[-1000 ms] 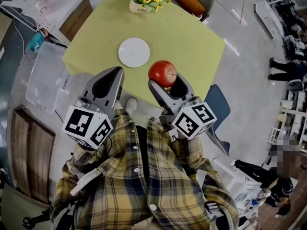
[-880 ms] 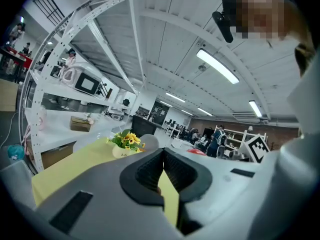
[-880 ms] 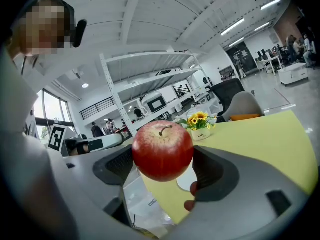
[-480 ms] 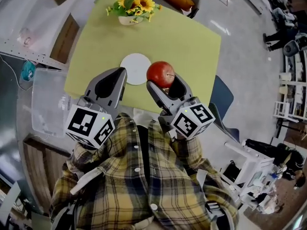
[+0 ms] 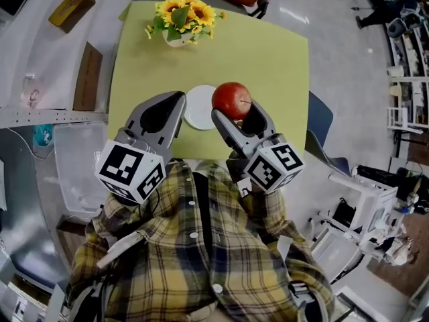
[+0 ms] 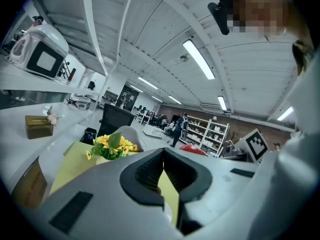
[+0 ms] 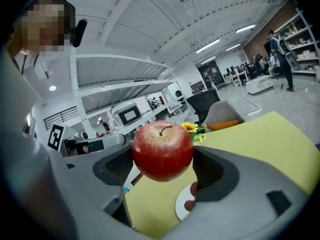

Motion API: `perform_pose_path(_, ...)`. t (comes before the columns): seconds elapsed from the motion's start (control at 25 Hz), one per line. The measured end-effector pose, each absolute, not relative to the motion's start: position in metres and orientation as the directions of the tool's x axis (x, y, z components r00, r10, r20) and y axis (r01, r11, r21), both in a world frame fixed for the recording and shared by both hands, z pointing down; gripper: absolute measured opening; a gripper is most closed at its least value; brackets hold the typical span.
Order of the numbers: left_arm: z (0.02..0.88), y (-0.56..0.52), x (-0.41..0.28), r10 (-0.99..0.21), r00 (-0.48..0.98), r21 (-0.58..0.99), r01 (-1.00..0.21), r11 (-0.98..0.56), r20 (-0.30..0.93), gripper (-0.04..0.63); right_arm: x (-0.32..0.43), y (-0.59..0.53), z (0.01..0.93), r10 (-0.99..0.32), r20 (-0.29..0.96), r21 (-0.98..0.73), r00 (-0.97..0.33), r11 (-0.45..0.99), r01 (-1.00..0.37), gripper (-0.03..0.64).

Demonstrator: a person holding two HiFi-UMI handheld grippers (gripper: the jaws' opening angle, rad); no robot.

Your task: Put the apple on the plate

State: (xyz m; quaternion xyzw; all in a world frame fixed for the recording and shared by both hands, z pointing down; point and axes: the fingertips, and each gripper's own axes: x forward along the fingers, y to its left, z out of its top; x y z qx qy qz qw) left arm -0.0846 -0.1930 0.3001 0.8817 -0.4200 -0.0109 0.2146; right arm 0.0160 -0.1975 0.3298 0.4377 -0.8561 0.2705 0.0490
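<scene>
Holding apple (image 5: 231,100) in right gripper (image 5: 236,111), left gripper (image 5: 177,99) closed empty, plate (image 5: 200,109) edges hidden behind both

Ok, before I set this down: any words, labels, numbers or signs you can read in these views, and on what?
No readable text in any view.
Left marker cube and right marker cube: black-and-white square patterns only, no letters.
Apple, plate: no sticker or print shows.
Items on the far shelves: too small to read.
</scene>
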Motion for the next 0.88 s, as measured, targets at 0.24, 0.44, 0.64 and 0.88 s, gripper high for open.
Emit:
perform_pose_path(0.24,0.310,-0.197,-0.090,-0.669,0.721,0.394,-0.676,-0.623,0.180,0.008,0.016,-0.194,0.337,-0.786,0.320,-0.415,-0.529,0.385,-0.824,0.364)
perform_pose_path(0.44,0.318,-0.197,-0.090,-0.653,0.735,0.401,-0.662,-0.633,0.184,0.008,0.014,-0.189,0.351,-0.789,0.357,-0.394,-0.500,0.359,-0.846,0.364)
perform_pose_path(0.64,0.322,-0.196,-0.095,-0.656,0.729,0.391,-0.671,-0.630,0.195,0.008,0.013,-0.191,0.363,-0.785,0.376,-0.372,-0.492,0.359,-0.856,0.364)
perform_pose_path(0.88,0.333,-0.195,-0.101,-0.666,0.713,0.366,-0.693,-0.621,0.220,0.008,0.012,-0.194,0.384,-0.780,0.398,-0.356,-0.483,0.354,-0.865,0.364)
